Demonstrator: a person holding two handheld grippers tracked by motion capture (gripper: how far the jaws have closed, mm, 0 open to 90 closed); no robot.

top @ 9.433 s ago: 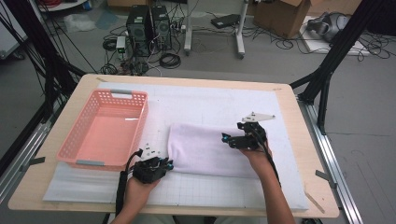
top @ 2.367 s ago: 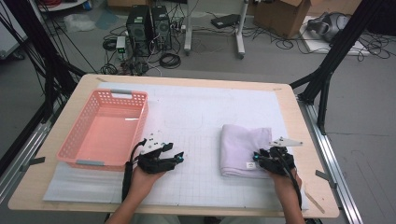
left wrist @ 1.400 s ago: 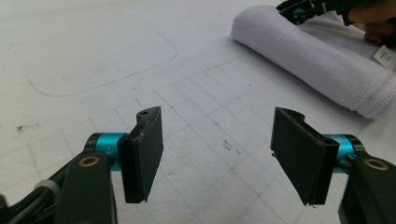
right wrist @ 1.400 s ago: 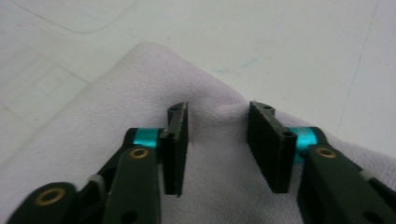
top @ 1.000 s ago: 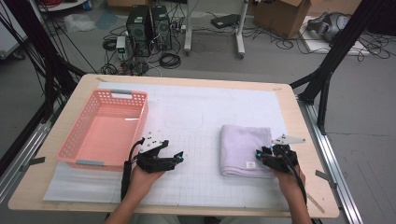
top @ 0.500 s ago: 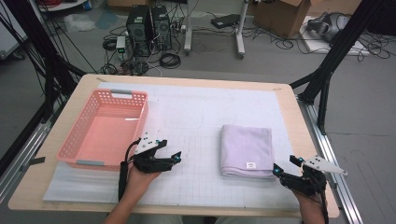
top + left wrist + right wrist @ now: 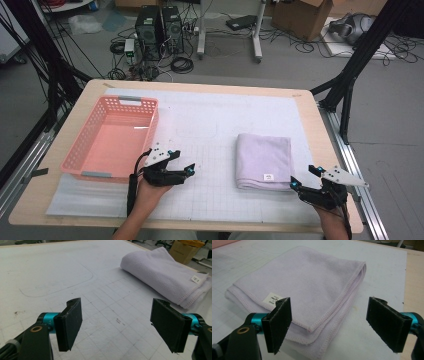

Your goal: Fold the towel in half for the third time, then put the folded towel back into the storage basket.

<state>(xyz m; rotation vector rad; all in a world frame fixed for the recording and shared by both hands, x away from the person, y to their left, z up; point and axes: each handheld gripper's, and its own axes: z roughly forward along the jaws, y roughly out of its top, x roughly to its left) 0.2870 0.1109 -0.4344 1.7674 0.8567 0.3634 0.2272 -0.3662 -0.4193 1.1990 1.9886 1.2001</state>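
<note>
At the left of the table sits a pink basket (image 7: 112, 137), and just beside its near right corner the left gripper (image 7: 186, 170) rests low over the white gridded mat (image 7: 200, 130), its jaws spread wide with nothing between them. In the left gripper view the same wide gap shows bare mat, and the towel (image 7: 165, 272) lies well ahead and off to the right.

The towel (image 7: 264, 160) is pale lilac terry cloth, folded into a neat thick rectangle with stitched hems and a small white label (image 7: 268, 176) near its front edge. It lies flat on the right half of the mat; its long axis runs from the near side of the table toward the far side, with the folded layers' open edges at the near end.

The right gripper (image 7: 305, 179) hangs near the table's front right corner, just beyond the towel's near right corner and apart from it. Its jaws are also wide open and empty; in the right gripper view the towel's (image 7: 307, 287) corner sits between and ahead of them.
</note>
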